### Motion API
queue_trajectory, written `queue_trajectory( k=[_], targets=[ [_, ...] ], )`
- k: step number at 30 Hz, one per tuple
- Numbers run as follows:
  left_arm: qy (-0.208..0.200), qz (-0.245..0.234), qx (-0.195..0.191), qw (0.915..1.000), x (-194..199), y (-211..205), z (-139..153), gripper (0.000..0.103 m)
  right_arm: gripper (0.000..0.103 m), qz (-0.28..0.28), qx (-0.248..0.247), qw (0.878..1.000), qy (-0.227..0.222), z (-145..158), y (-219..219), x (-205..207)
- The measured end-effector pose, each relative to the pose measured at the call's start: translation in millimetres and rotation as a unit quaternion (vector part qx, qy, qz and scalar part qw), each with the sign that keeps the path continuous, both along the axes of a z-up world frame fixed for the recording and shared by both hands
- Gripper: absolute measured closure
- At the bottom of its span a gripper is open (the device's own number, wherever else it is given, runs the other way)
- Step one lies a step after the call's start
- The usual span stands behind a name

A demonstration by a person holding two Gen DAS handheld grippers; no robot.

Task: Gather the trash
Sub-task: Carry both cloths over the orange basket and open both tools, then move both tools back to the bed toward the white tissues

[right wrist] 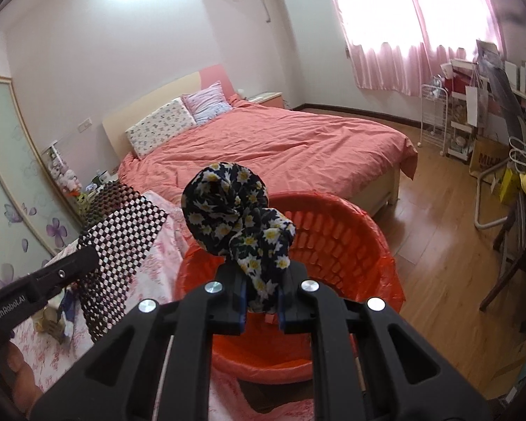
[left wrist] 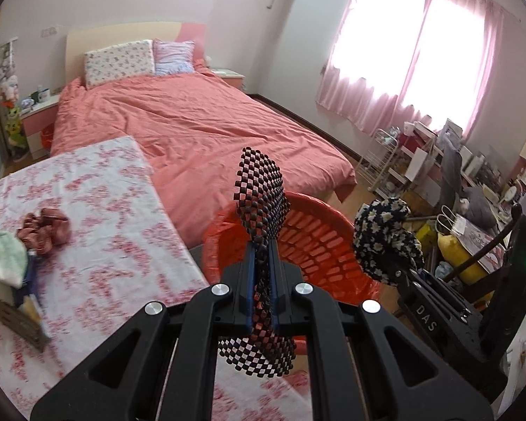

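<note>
"DAS" stands on the right tool (left wrist: 385, 245); "GenRobot.AI" on the left tool (right wrist: 87, 259); "MUJI", partly hidden, on a paper bag (right wrist: 487, 165).

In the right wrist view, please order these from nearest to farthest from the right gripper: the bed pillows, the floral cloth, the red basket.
1. Floral cloth: clamped in the right gripper jaws.
2. Red basket: just beyond and below.
3. Bed pillows: far back, upper left.

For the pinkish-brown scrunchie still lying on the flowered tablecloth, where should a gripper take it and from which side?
Grip the pinkish-brown scrunchie across its puffy right-hand loop, coming from above and from the right. That edge lies free on the tablecloth, while its left side abuts the pale green cloth and the other clutter.
</note>
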State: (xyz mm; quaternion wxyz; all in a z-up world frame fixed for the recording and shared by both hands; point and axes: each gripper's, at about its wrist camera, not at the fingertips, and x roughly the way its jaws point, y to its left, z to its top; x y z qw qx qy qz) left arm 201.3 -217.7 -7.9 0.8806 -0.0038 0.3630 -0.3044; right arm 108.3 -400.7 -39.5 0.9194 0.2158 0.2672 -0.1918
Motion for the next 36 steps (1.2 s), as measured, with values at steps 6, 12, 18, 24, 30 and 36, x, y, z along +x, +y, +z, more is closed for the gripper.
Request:
queue_trajectory(
  k=[6,12,18,24,30,36],
  targets=[
    [0.016,-0.019,0.001,0.9997,9.8,-29.1,-9.1,0.096,0.09,-0.014,0.016,1.0,0.007,-12.9,-22.4,9.8],
    [0.04,-0.025,0.017,0.9987,17.2,-52.2,-24.7,0.093,0.074,-0.018,0.031,0.999,0.018,-24.8,-38.9,24.4],
    [0.055,-0.003,0.033,0.9979,21.3,-43.9,-35.8,0.061,0.062,-0.017,0.036,0.999,0.028,-35.3,-44.2,28.9],
    [0.033,0.025,0.057,0.9975,14.9,-22.6,-30.9,0.049,0.05,-0.015,0.017,0.999,0.033,-34.5,-34.8,26.3],
    [0.013,0.061,0.079,0.995,9.7,13.8,-27.8,0.04,0.037,0.0,-0.01,1.0,0.026,-23.2,-13.7,21.2],
    [0.013,0.1,0.082,0.9916,7.8,59.5,-27.9,0.034,0.032,0.032,-0.037,0.998,0.027,-14.1,18.1,24.5]
  ],
)
